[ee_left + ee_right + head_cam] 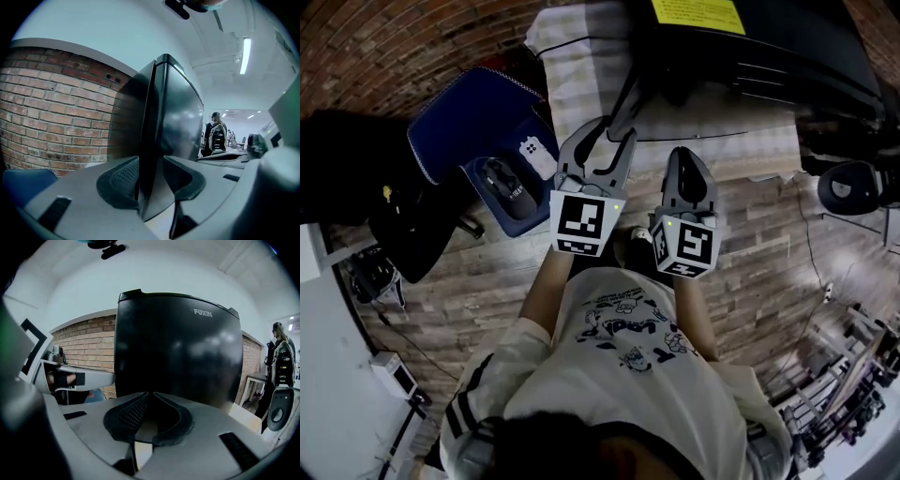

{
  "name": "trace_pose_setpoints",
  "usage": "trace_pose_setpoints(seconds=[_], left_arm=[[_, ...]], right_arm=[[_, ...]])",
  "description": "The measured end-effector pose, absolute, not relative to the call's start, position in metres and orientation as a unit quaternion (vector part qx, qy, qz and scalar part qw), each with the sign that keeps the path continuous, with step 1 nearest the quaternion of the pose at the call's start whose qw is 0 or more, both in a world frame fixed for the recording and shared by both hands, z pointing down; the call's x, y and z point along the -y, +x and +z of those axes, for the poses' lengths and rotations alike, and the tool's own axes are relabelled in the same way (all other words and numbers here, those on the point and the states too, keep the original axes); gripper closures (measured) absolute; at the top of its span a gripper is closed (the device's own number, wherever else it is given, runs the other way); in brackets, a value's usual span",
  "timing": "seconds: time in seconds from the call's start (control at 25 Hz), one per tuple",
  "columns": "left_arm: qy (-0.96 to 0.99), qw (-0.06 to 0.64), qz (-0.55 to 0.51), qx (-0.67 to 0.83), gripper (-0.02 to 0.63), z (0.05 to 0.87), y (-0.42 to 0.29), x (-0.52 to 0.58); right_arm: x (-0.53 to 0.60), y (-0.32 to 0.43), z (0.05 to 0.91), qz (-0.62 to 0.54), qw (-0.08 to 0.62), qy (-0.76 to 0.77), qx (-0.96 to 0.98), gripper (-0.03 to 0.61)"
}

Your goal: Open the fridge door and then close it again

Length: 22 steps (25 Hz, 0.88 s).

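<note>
Fridge [178,348]: black, upright on the cloth-covered table [572,56], door apparently shut (its seam is too dark in the left gripper view to be sure). The door edge [151,117] at the front left corner runs vertical. It lies straight ahead of the left gripper [151,163] and between its jaws, which stand wide apart either side, pads not pressing. Judgement: with the jaws level across a vertical edge, closing them should catch it. Right gripper [150,397] is pinched together and empty, faces the door front, and is farther from that edge than the left
</note>
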State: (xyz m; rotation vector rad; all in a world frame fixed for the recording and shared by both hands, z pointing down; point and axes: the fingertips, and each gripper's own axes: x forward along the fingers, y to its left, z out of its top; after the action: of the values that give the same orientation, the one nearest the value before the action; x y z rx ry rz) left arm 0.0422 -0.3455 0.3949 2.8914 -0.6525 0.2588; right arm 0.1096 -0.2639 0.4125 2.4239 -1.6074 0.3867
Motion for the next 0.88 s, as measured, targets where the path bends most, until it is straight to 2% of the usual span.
trace_pose_setpoints(seconds=[0.32,0.88], left_arm=[[0.978,0.077,0.091,0.169,0.423,0.401,0.055,0.346],[0.985,0.077,0.085,0.128,0.407,0.401,0.068,0.348]], right_arm=[[0.266,0.115,0.416,0.131,0.106,0.831,0.53,0.537],[0.26,0.122,0.427,0.15,0.106,0.836,0.517,0.537]])
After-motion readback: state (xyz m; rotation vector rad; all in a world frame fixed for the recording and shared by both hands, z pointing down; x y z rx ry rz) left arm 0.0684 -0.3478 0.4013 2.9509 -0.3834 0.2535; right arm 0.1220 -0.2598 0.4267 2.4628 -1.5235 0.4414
